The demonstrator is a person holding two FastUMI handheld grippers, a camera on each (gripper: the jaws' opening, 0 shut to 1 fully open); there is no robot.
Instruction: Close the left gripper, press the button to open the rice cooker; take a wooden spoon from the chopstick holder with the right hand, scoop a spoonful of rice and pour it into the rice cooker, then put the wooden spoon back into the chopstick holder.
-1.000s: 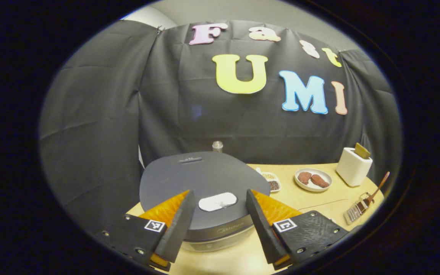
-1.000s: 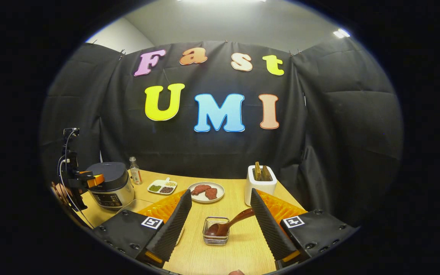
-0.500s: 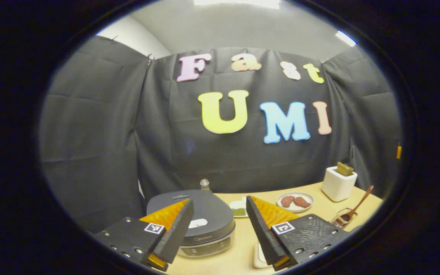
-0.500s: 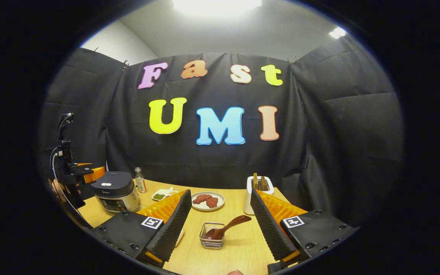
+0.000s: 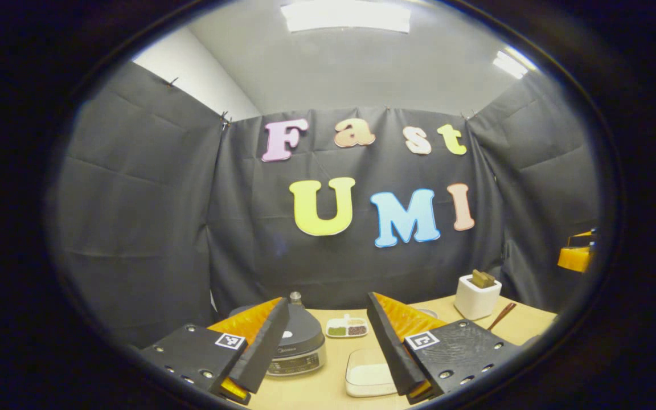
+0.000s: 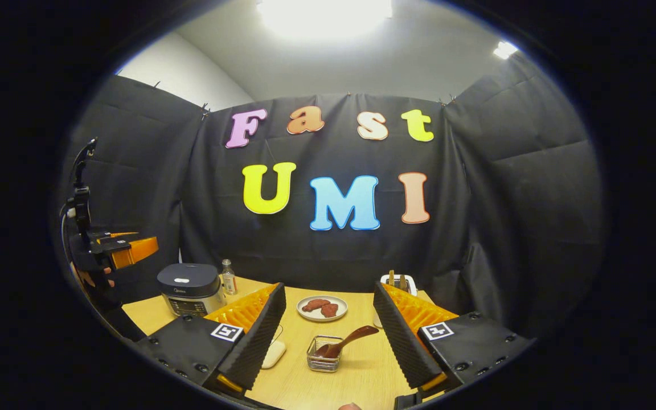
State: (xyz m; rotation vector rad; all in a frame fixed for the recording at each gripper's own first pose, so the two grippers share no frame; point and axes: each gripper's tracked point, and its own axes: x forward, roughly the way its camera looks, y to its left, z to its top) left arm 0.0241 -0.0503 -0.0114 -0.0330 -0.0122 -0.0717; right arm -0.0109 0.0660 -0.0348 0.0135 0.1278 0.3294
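The dark rice cooker (image 5: 300, 343) stands with its lid down and its white button (image 5: 288, 335) on top, low between my left gripper's fingers and well away from them. My left gripper (image 5: 326, 300) is open and holds nothing. In the right gripper view the cooker (image 6: 188, 287) sits at the far left, and the left gripper (image 6: 128, 250) hovers above and left of it in a hand. A wooden spoon (image 6: 348, 341) leans in the wire chopstick holder (image 6: 324, 361), below my open, empty right gripper (image 6: 329, 286). A white rice dish (image 5: 370, 378) lies near the cooker.
On the wooden table (image 6: 356, 381) are a plate with meat (image 6: 322, 307), a small bottle (image 6: 227, 276), a divided dish of grains (image 5: 347, 328) and a white box holding brown slices (image 5: 476, 296). Black cloth walls close off the back and sides.
My left gripper has lifted and pulled back from just over the cooker's lid, staying open. My right gripper has also risen and drawn back a little from the holder. The lid stays down.
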